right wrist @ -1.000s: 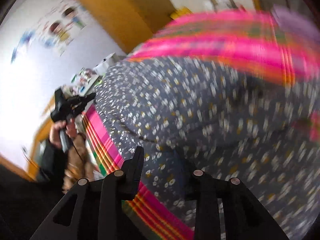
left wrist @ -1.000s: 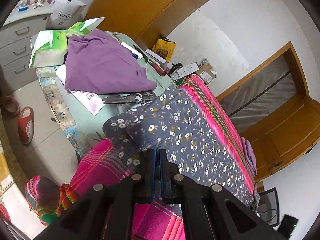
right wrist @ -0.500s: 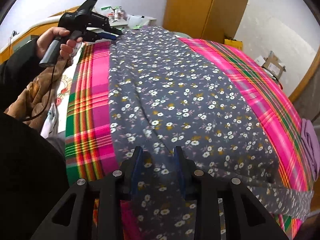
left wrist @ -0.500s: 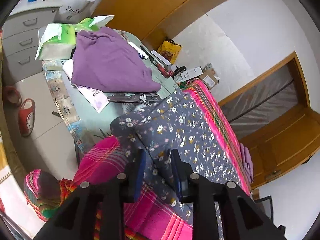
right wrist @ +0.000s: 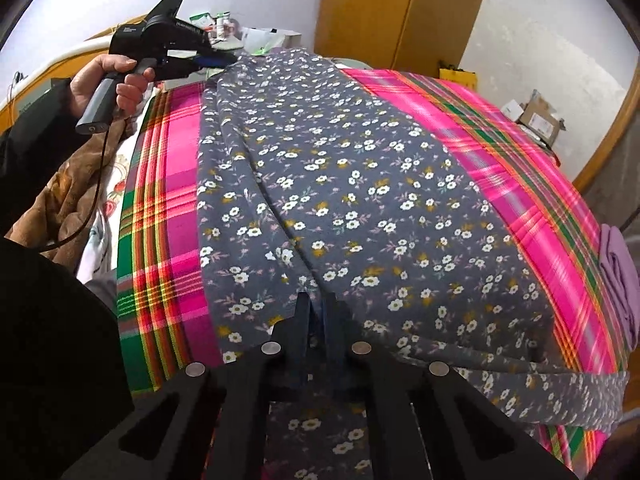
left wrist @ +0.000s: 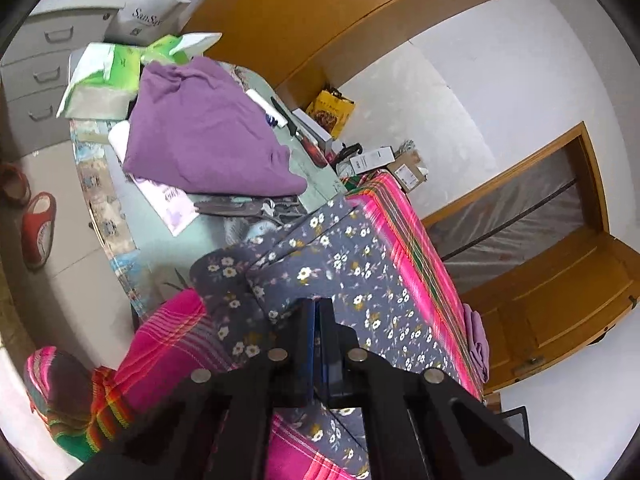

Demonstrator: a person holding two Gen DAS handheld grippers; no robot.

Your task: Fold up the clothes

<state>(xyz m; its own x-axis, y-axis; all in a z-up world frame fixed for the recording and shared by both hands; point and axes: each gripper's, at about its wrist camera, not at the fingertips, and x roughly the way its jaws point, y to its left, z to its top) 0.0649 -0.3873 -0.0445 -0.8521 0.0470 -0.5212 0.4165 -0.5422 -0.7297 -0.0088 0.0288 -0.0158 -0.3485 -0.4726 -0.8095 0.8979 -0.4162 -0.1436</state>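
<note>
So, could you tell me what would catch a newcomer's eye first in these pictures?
The grey floral garment lies lengthwise down the middle of the bright pink plaid bedspread, and both grippers pinch it: the right gripper at its near edge, the left gripper at its far end. Beyond the bed, a crumpled purple garment covers a cluttered table.

You have one grey floral garment (right wrist: 360, 184) spread over one pink plaid blanket (right wrist: 532, 184). Two purple garments are in view: one on the side table (left wrist: 200, 136), one at the bed's far edge (right wrist: 620, 280). Count two grippers, the left gripper (left wrist: 319, 308) and the right gripper (right wrist: 319, 304). Two red slippers (left wrist: 38, 228) sit on the floor. One drawer cabinet (left wrist: 36, 72) shows three drawers.
</note>
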